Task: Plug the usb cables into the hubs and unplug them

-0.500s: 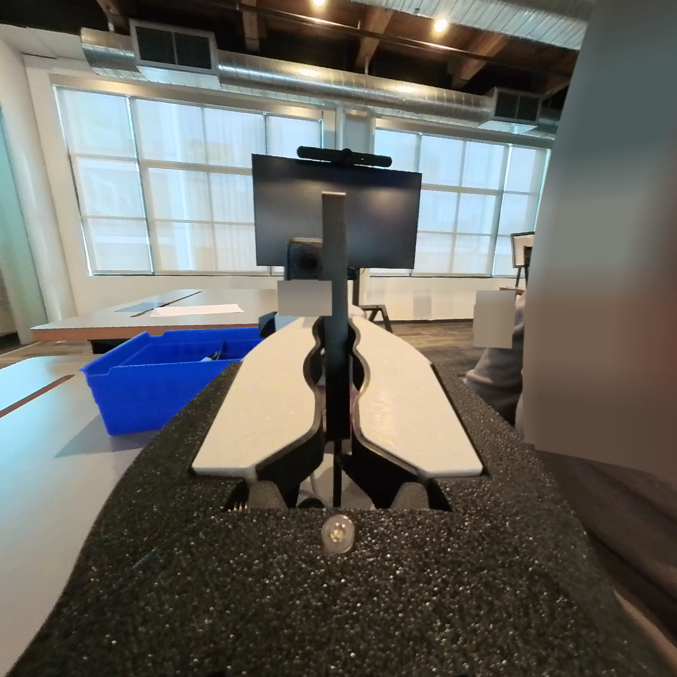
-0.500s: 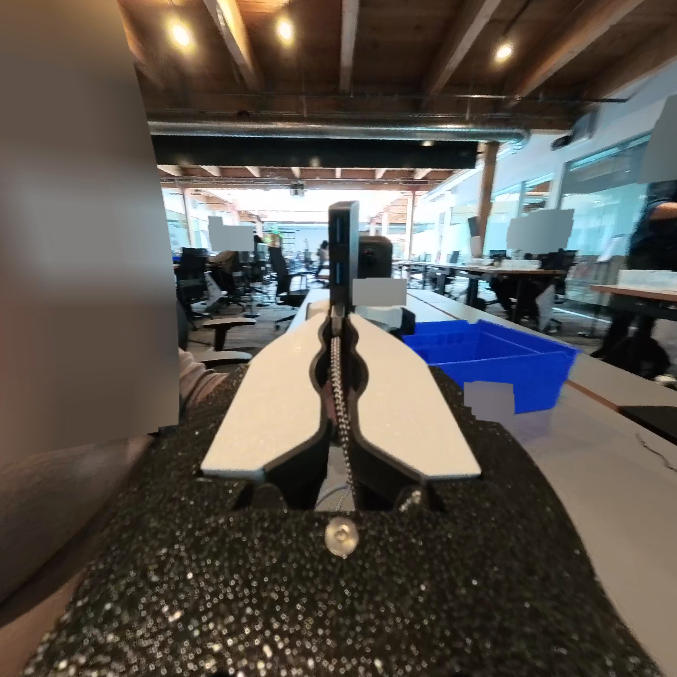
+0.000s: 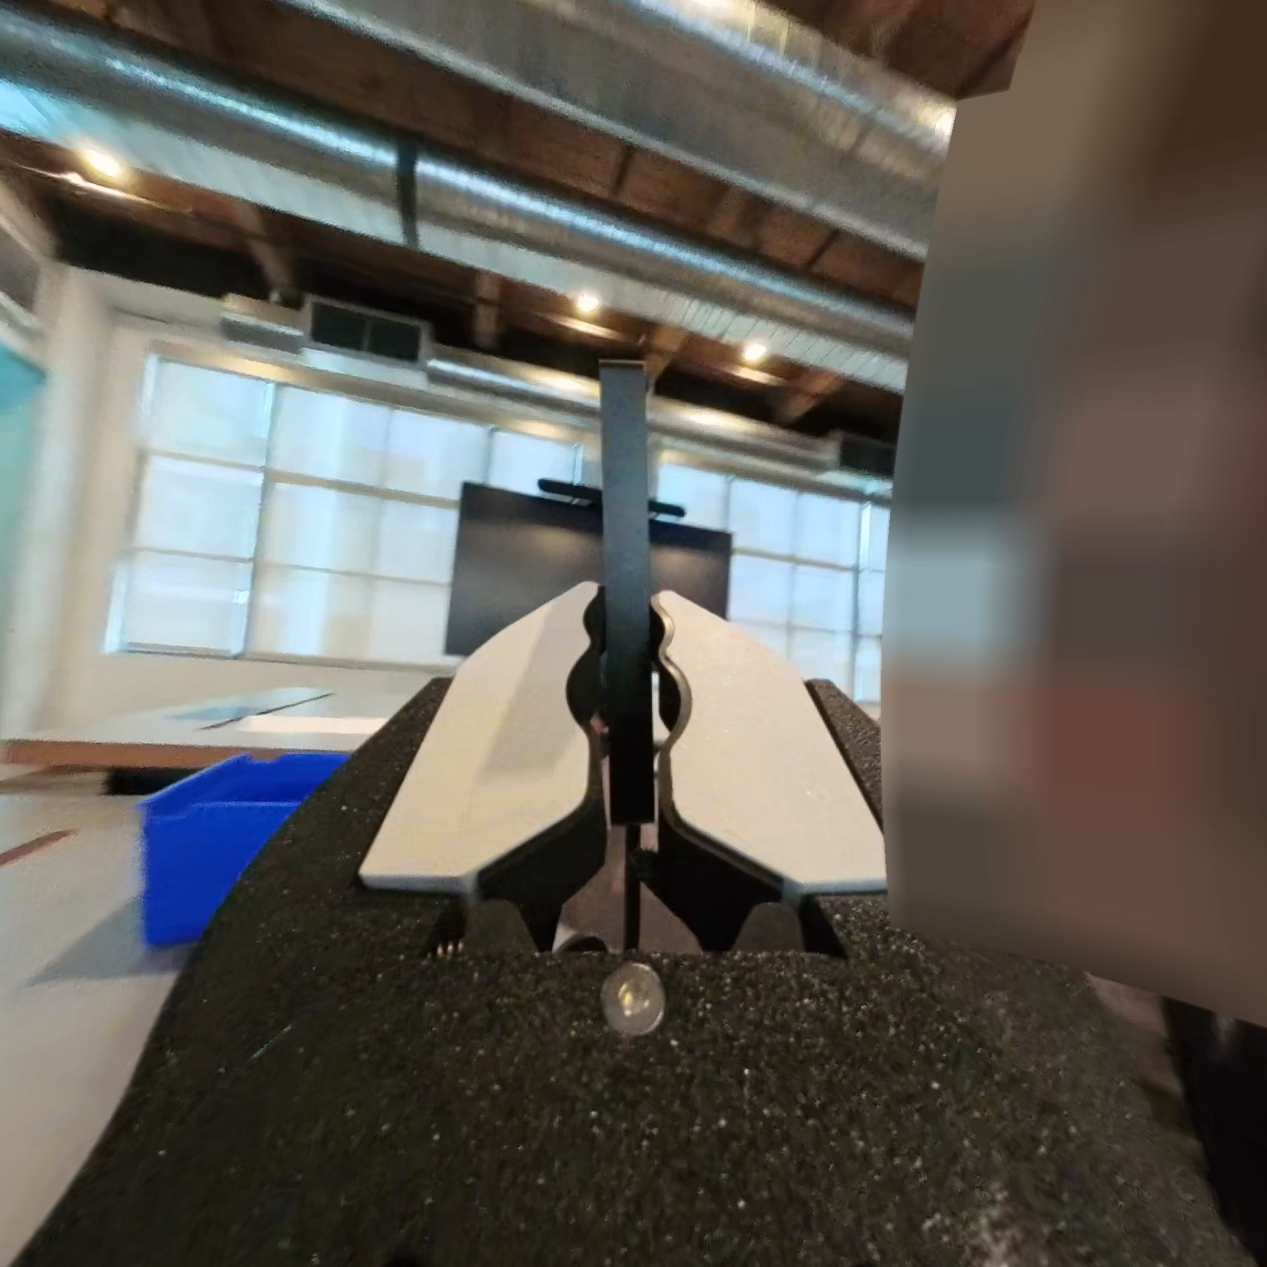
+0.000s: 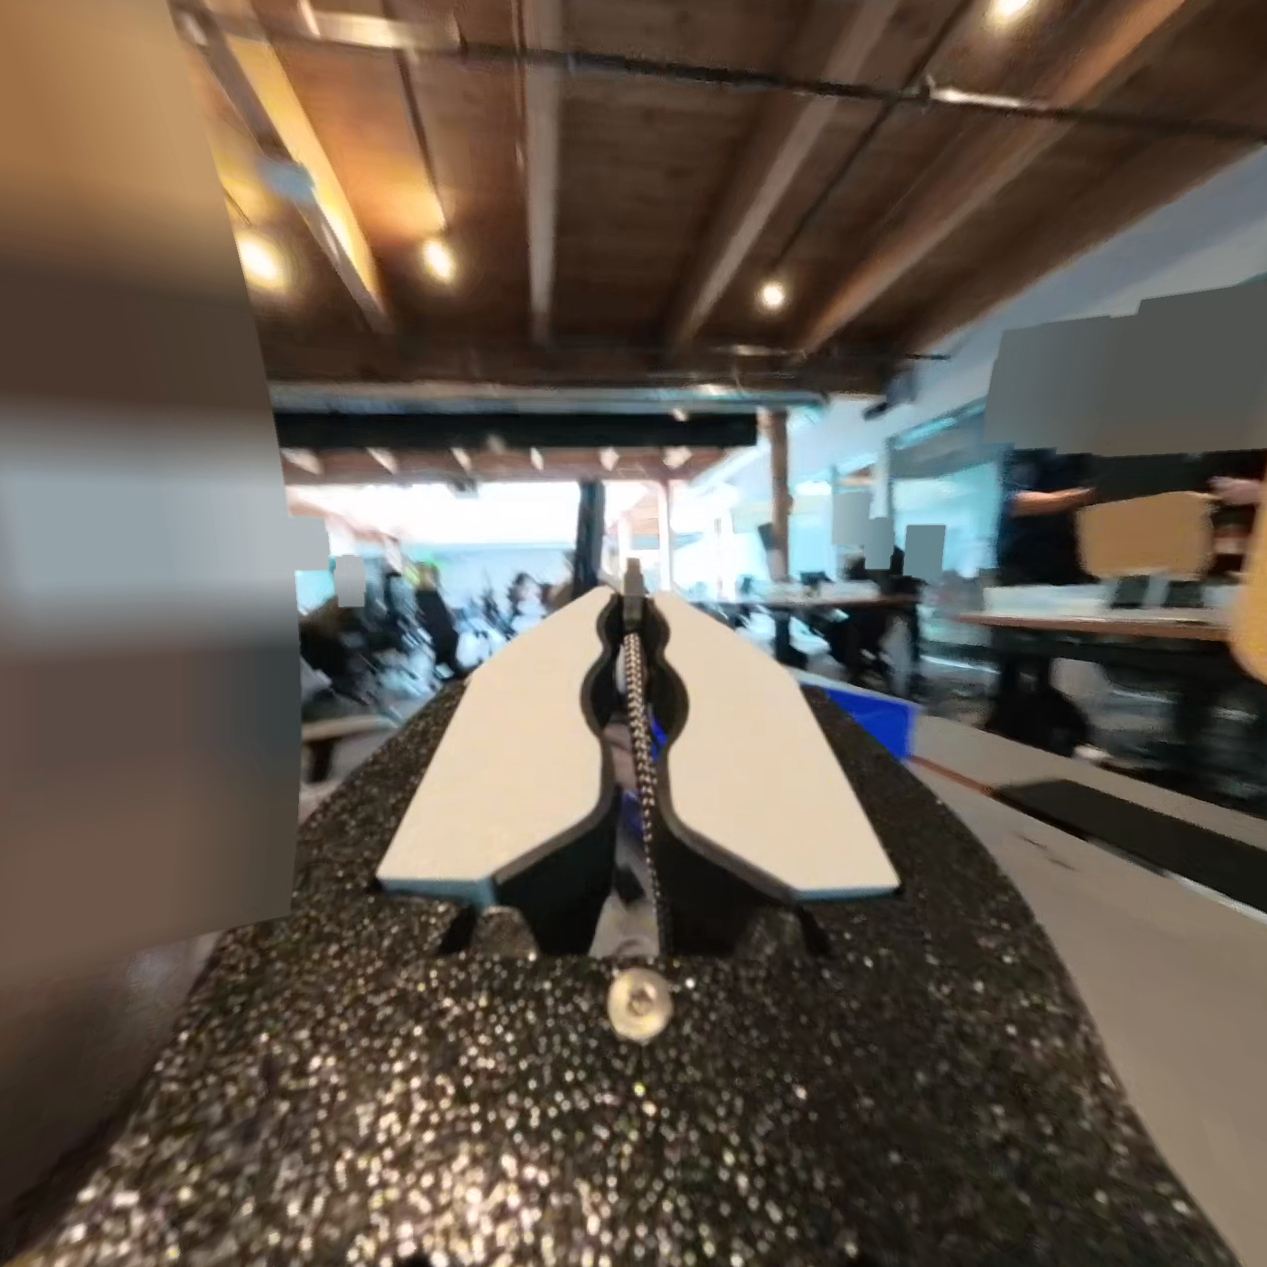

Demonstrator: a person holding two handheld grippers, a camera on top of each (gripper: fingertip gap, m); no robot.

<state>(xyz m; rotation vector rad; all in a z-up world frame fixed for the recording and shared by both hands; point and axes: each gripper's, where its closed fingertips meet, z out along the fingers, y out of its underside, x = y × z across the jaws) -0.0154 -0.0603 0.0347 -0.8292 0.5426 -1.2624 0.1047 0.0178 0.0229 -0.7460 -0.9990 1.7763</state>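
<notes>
My left gripper [image 3: 624, 598] is shut on a slim dark USB hub [image 3: 622, 507], held edge-on and upright; the hub sticks out well past the fingertips, and a thin dark lead runs down from its lower end. My right gripper [image 4: 632, 598] is shut on a braided black-and-white USB cable [image 4: 636, 692]. The cable's plug [image 4: 632, 583] pokes out just past the fingertips, with nothing on it. Neither gripper shows in the other's view. Both views are tilted up and blurred.
A blue plastic bin [image 3: 206, 836] stands on the pale table [image 3: 55, 960], left of my left gripper; it also shows in the right wrist view [image 4: 881, 720]. A dark mat [image 4: 1131, 829] lies on the table at right. A person [image 4: 1042, 548] stands farther back. The left gripper's tips are roughly 15 cm from the right gripper's.
The hub stood right at the plug in the right wrist view; now it is gone from there and the plug is bare. Both grippers have tilted upward and apart.
</notes>
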